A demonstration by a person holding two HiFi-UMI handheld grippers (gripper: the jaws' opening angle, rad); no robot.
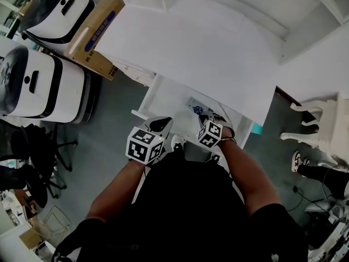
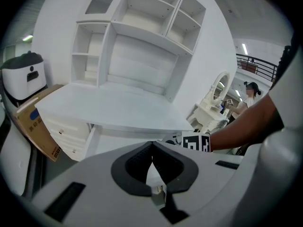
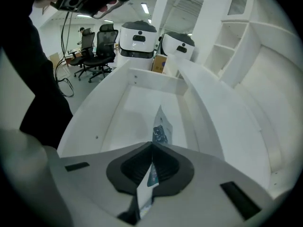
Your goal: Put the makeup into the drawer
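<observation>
While a person leans over it, a white table (image 1: 207,53) with open shelving at its back fills most of the head view, bare on top. Beneath its front edge a wide white drawer (image 1: 166,98) stands pulled out toward the person. To the left of the table, two white machines (image 1: 46,86) with dark panels sit on the grey floor, and a brown cardboard box (image 1: 95,34) lies between them and the table.

Both grippers are down at the drawer's near side. The left gripper (image 2: 152,146) is beside the drawer's left front, its jaws closed together with nothing between them. The right gripper (image 3: 152,146) points down into the drawer, its jaws clamped on a makeup packet (image 3: 161,127), a thin flat sachet with dark blue print. Held edge-on, the packet juts forward over the drawer's floor toward its right side; whether its far end touches the floor cannot be told.
</observation>
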